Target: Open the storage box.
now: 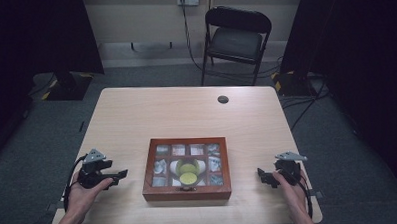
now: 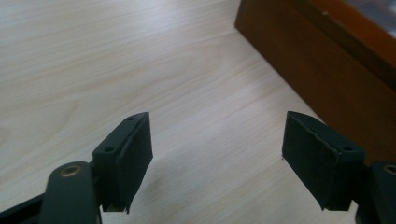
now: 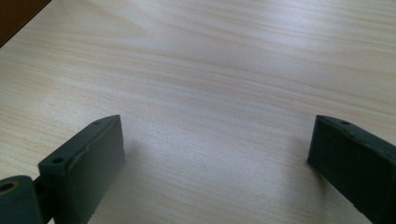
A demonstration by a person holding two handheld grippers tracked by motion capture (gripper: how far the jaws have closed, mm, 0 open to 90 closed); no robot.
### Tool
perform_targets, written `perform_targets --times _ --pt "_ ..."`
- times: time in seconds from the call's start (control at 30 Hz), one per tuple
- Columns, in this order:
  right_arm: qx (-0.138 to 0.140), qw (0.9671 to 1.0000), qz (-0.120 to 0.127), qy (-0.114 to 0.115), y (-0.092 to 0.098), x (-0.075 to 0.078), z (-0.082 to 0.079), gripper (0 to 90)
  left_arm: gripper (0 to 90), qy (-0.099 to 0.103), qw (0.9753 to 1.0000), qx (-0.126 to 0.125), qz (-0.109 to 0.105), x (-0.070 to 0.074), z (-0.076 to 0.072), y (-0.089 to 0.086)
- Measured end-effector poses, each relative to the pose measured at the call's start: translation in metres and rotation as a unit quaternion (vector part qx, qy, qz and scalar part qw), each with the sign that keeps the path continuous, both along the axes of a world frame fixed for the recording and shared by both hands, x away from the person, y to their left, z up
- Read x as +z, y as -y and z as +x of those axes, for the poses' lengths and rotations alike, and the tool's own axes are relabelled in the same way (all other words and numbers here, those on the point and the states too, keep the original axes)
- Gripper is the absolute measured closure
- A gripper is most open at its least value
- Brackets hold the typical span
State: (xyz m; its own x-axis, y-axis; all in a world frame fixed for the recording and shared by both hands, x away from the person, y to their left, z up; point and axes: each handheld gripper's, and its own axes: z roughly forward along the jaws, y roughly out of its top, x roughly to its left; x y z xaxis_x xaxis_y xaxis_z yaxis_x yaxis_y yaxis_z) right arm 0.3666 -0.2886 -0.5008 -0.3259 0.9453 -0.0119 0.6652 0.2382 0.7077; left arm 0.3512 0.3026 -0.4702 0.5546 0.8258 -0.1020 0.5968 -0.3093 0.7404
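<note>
A brown wooden box with a glass-paned lid lies shut near the table's front edge. Through the panes I see white cloths and two round yellow-green items in the middle. My left gripper rests on the table left of the box, open, nothing between its jaws. In the left gripper view the box's side wall rises at the upper right, close to the left gripper. My right gripper rests right of the box, open and empty. The right gripper faces bare wood, with a corner of the box at top left.
The light wooden table has a round dark cable grommet near its far edge. A black folding chair stands behind the table. Dark curtains flank both sides; cables run along the floor at right.
</note>
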Motion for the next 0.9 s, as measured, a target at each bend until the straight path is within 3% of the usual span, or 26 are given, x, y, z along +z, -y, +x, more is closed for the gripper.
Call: perform_targets --times 0.07,0.2,0.27,0.33,0.37,0.4,0.53,0.77,0.9 --pt "0.010 1.0000 -0.001 -0.002 0.000 0.000 0.001 1.0 25.7 0.001 0.9998 -0.014 -0.017 0.003 -0.003 0.003" --pt "0.017 0.9998 -0.002 -0.006 0.000 0.000 0.002 0.0 25.7 0.014 0.9995 -0.030 -0.005 0.007 -0.007 0.009" --pt "0.022 0.9997 -0.002 -0.006 0.000 0.000 0.003 0.0 25.8 0.029 0.9987 -0.041 -0.004 0.011 -0.010 0.015" --pt "0.023 0.9997 -0.002 -0.006 0.000 0.000 0.003 0.0 25.8 0.032 0.9985 -0.043 -0.008 0.012 -0.011 0.017" --pt "0.023 0.9997 -0.002 -0.006 0.000 0.000 0.003 0.0 25.7 0.028 0.9984 -0.042 -0.025 0.013 -0.012 0.018" --pt "0.023 0.9997 -0.002 -0.006 0.000 0.000 0.003 0.0 25.5 0.012 0.9971 -0.038 -0.065 0.015 -0.014 0.021" --pt "0.022 0.9997 -0.002 -0.006 -0.001 0.000 0.003 0.0 25.5 0.021 0.9968 -0.050 -0.059 0.018 -0.016 0.027" --pt "0.023 0.9997 -0.003 -0.005 -0.001 0.000 0.003 0.0 29.2 0.033 0.9940 -0.080 -0.067 0.031 -0.017 0.037" --pt "0.023 0.9997 -0.004 -0.005 -0.001 0.000 0.003 0.0 30.1 0.043 0.9923 -0.103 -0.053 0.038 -0.017 0.050"
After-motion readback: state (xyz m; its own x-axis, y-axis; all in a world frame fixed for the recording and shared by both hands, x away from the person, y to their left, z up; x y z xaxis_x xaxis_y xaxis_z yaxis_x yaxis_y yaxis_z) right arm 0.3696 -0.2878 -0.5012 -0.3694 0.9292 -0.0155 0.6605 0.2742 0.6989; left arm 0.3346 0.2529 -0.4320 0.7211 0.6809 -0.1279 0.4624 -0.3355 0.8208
